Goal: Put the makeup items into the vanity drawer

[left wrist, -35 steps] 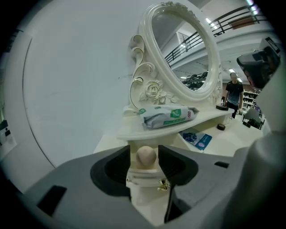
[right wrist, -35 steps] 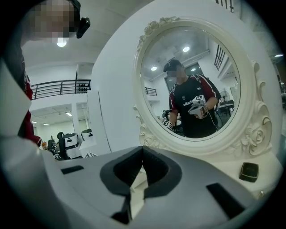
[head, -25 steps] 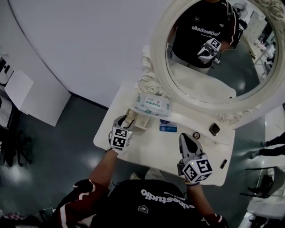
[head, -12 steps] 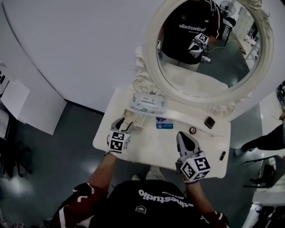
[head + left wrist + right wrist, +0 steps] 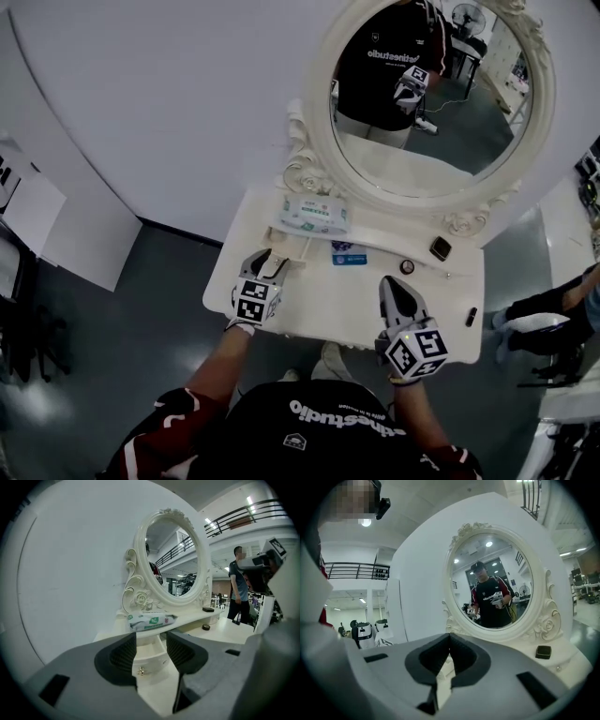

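A white vanity table [image 5: 319, 305] stands under an oval mirror [image 5: 427, 103]. Its small left drawer [image 5: 286, 247] is pulled out, and the left gripper view shows the drawer [image 5: 151, 649] with a gold knob [image 5: 140, 670] on its front. My left gripper [image 5: 265, 261] hovers just in front of it, open and empty [image 5: 151, 638]. On the ledge and top lie a wipes pack [image 5: 314, 214], a blue box [image 5: 349, 253], a round compact [image 5: 408, 266], a black square compact [image 5: 440, 248] and a dark tube [image 5: 471, 316]. My right gripper [image 5: 394, 284] is shut and holds nothing [image 5: 450, 638].
The mirror's carved frame [image 5: 140, 597] rises right behind the drawer. A white wall [image 5: 169, 112] backs the table, and dark floor surrounds it. A person [image 5: 239, 590] stands off to the right, and white panels [image 5: 56, 216] lean at the left.
Both grippers have risen a little and drawn back from the mirror toward the table's front. The left jaws stay open and the right stay shut.
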A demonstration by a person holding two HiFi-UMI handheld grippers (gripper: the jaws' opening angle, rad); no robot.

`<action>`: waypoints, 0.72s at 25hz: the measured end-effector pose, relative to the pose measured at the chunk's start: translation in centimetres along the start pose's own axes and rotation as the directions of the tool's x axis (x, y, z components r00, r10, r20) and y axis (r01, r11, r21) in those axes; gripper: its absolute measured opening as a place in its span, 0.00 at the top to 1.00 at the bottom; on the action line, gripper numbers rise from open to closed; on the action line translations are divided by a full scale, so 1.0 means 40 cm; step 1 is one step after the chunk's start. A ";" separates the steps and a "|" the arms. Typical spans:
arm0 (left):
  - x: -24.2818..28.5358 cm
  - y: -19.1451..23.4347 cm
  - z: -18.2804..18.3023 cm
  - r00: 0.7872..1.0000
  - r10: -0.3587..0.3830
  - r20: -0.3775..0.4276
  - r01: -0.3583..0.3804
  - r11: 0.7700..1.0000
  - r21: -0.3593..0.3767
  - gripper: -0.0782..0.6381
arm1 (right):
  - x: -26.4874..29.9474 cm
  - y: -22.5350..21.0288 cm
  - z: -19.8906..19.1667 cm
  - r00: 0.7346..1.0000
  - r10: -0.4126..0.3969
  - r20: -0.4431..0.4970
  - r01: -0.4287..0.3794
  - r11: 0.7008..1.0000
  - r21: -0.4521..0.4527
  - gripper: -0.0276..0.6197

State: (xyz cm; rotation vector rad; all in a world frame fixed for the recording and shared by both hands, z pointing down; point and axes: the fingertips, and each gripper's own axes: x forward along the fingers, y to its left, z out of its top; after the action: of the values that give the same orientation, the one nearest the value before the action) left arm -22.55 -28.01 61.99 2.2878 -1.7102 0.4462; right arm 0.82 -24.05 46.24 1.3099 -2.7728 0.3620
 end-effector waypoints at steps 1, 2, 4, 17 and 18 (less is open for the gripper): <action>-0.010 -0.005 0.005 1.000 -0.005 0.007 0.005 1.000 0.001 0.63 | -0.005 0.005 -0.001 1.000 -0.003 0.003 0.003 1.000 0.000 0.95; -0.020 -0.009 0.011 1.000 -0.011 0.015 0.011 1.000 0.001 0.63 | -0.011 0.010 -0.003 1.000 -0.008 0.005 0.008 1.000 0.001 0.95; -0.041 -0.022 0.022 0.999 -0.024 0.029 0.024 1.000 0.003 0.63 | -0.024 0.018 -0.010 1.000 -0.018 0.006 0.018 1.000 0.004 0.95; -0.179 -0.146 0.157 0.976 -0.137 0.169 0.131 0.990 0.044 0.63 | -0.115 0.048 -0.003 0.995 -0.089 0.033 0.089 0.996 0.003 0.95; -0.189 -0.158 0.171 0.973 -0.147 0.180 0.141 0.989 0.047 0.63 | -0.123 0.047 0.000 0.995 -0.097 0.035 0.097 0.995 0.002 0.95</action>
State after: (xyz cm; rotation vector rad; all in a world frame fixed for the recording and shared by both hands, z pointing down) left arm -17.85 -22.15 52.63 2.5254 -1.6109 0.2435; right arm 2.53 -19.18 45.14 1.4590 -2.7243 0.3372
